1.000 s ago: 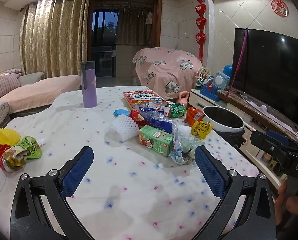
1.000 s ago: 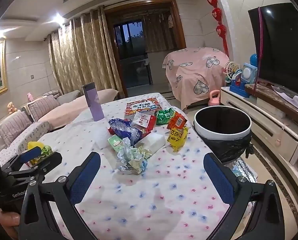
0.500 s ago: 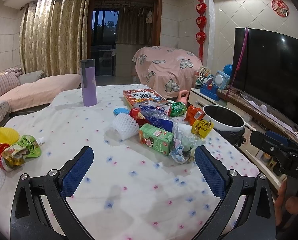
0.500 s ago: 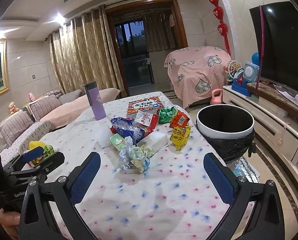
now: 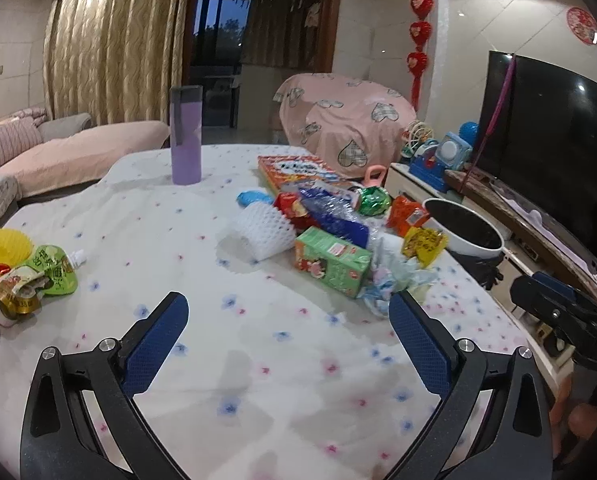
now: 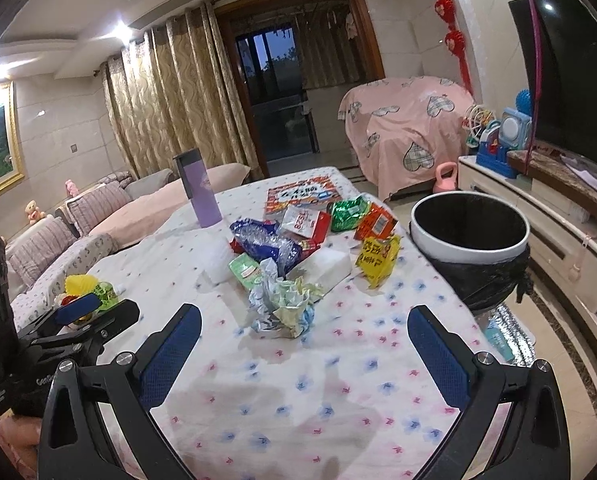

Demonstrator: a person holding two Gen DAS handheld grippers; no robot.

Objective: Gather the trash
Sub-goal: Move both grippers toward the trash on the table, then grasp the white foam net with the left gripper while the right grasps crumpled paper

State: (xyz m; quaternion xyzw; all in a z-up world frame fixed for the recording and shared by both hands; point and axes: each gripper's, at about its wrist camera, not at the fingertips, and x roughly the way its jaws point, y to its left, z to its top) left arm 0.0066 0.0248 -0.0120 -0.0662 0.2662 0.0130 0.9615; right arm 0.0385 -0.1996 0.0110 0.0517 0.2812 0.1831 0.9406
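— Two tools, both over the worktop [image 5: 146,240]; how do they sit?

— The left tool [image 5: 288,326] is held low above the flowered cloth, level and pointing forward, its blue pads spread wide with nothing between them. The right tool [image 6: 304,330] is posed the same way: wide apart, empty, fingers aimed down the worktop.

— Where is the trash relative to them?

— Ahead of the left tool and toward its right finger [image 5: 418,344] lies a green carton [image 5: 332,266], with a crumpled paper wad [image 5: 394,284] just beyond that fingertip. Farther ahead sit a white foam net sleeve [image 5: 264,230], a blue crinkled wrapper [image 5: 332,218] and a yellow packet [image 5: 424,242]. Off to its left, well apart from the heap, are a green pouch [image 5: 54,270] and a yellow foam cup [image 5: 6,242].

— And from the right wrist view?

— The crumpled paper wad [image 6: 284,306] lies straight ahead, between the lines of the two fingers but clear of both. Behind it is the heap: blue wrapper [image 6: 264,242], white box [image 6: 324,266], yellow packet [image 6: 378,258]. The bin [image 6: 470,246], lined in black, stands ahead and to the right, beside the worktop edge.

— Can each tool see the other?

— Yes: the left tool [image 6: 76,308] shows at the left of the right view, and the right tool's dark body shows at the right edge of the left view. A purple bottle [image 5: 185,134] stands upright far ahead.
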